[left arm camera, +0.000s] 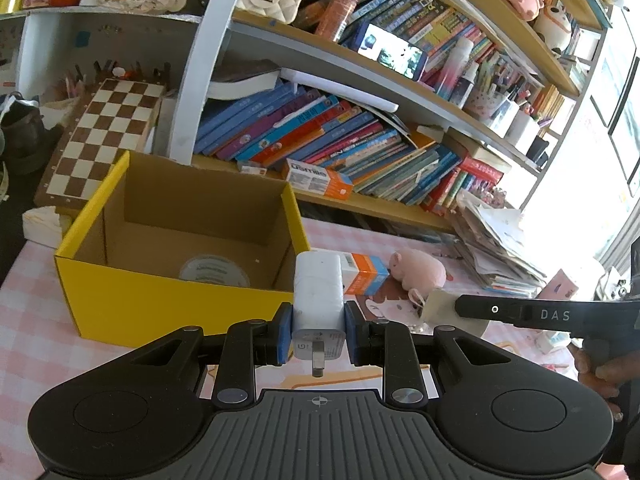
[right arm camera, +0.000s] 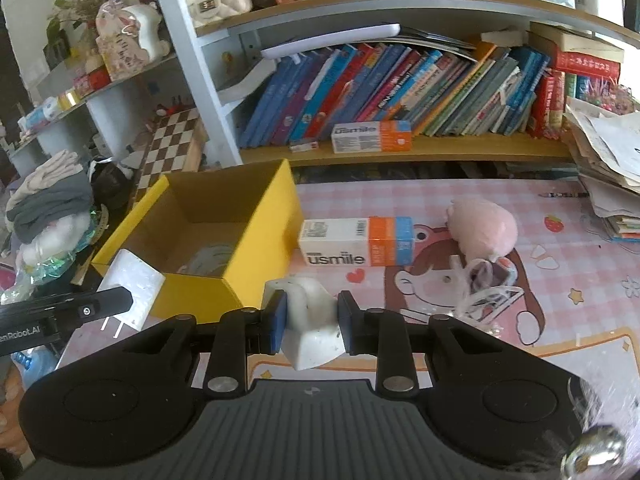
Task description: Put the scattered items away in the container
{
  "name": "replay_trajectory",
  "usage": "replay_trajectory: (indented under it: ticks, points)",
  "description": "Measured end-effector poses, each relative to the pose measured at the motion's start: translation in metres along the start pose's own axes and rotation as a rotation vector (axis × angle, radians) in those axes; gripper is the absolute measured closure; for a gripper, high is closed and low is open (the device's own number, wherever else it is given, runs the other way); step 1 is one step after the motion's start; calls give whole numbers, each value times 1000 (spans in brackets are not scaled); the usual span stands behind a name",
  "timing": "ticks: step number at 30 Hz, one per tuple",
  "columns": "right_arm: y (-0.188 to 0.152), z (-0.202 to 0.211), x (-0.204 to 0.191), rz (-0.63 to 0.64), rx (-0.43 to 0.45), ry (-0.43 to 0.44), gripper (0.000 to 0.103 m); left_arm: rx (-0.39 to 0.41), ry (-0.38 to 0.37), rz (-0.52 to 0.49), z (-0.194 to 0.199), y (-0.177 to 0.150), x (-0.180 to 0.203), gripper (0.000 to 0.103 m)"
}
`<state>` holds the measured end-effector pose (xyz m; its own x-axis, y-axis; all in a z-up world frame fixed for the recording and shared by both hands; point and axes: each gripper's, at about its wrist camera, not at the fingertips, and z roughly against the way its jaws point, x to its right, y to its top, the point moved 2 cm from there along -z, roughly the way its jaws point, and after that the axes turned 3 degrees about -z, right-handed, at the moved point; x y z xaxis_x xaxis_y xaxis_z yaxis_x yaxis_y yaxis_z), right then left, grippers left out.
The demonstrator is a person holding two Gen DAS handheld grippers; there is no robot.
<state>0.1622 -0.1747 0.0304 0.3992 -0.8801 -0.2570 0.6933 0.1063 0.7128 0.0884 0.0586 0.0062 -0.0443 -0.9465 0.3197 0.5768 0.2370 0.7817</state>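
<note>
Right, your left gripper (left arm camera: 319, 334) is clamped on the white charger (left arm camera: 319, 300), prongs toward the camera, just in front of the yellow box (left arm camera: 120, 296), which holds a tape roll (left arm camera: 214, 271); your right gripper (right arm camera: 312, 322) pinches a white block (right arm camera: 308, 320), with the usmile carton (right arm camera: 356, 242) and pink plush (right arm camera: 482, 226) on the tablecloth (right arm camera: 580, 320)

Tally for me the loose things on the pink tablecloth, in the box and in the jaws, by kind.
White charger plug, held in the left jaws: 1
White chunky object, held in the right jaws: 1
Orange-and-white usmile carton on the cloth: 1
Pink plush toy on the cloth: 1
Tangle of white cord and purple bits on the cloth: 1
Round roll inside the yellow box: 1
Total: 6
</note>
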Motion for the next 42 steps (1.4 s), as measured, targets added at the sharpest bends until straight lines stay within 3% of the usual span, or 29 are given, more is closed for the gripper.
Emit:
replay_trajectory:
  ticks: [24,38,42]
  points:
    - [-9,-24,-79,1,13,23,77,-4,-9,-52,27,14,-64,78]
    - [12,-55,-126,134,23,10,77,9,-11,-161,10,50,-100,78]
    - [24,-72,-135,186,23,7,77,33,-26,-176,-5,66,-106,103]
